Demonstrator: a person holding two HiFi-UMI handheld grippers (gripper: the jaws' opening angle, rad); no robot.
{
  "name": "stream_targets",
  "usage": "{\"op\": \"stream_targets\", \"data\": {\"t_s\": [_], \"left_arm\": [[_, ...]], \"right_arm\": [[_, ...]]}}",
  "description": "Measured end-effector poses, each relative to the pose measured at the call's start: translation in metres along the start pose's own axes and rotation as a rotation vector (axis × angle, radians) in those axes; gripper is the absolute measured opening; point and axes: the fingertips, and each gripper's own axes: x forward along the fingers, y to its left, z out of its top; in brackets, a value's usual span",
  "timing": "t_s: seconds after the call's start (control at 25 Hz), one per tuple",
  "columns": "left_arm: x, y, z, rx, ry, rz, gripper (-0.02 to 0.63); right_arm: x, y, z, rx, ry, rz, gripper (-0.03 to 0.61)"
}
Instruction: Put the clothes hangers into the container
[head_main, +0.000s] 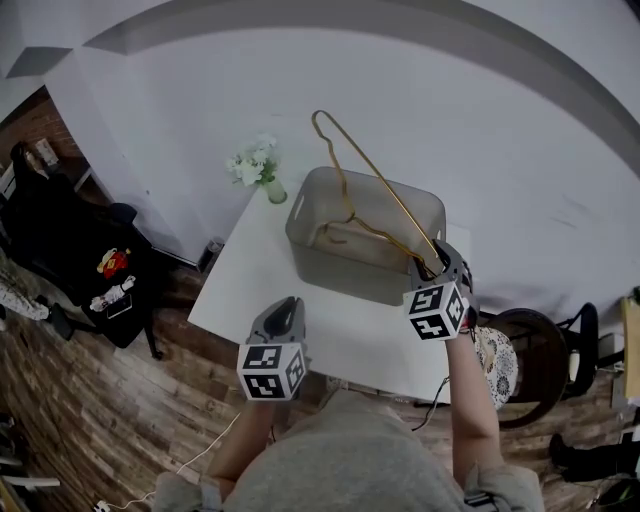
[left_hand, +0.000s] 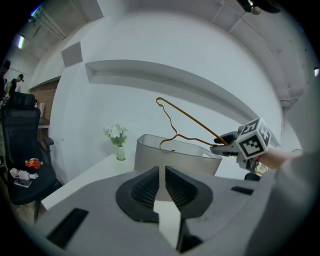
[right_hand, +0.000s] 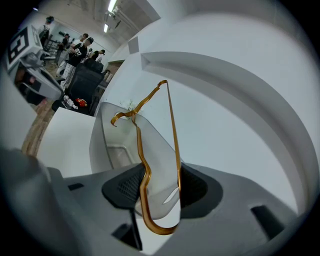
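A gold wire clothes hanger stands tilted above a grey translucent container on the white table. Its hook hangs inside the container's opening. My right gripper is at the container's right near corner, shut on the hanger's rounded end, one wire against each pad. My left gripper hovers near the table's front edge, shut with nothing in it. From the left gripper view, the container is straight ahead, with the hanger and the right gripper to its right.
A small vase of white flowers stands at the table's far left corner. A black chair with toys on it is on the left floor. A round chair stands right of the table. A white wall lies behind.
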Motion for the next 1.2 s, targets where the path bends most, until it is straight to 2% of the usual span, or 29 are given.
{"op": "stream_targets", "data": {"t_s": [0.68,0.84,1.2], "left_arm": [[0.016,-0.005,-0.005,0.005,0.031,-0.009,0.037],[0.017,-0.005,-0.006,0.000,0.036,-0.011,0.037],[0.020,-0.006,-0.009,-0.009,0.039,-0.025,0.037]], "right_arm": [[0.026,0.003,-0.023,-0.163,0.143,0.077,0.204],[0.030,0.003,-0.026,-0.251,0.181,0.087,0.209],[0.022,0.009,-0.024,-0.372,0.177,0.117,0.209]]}}
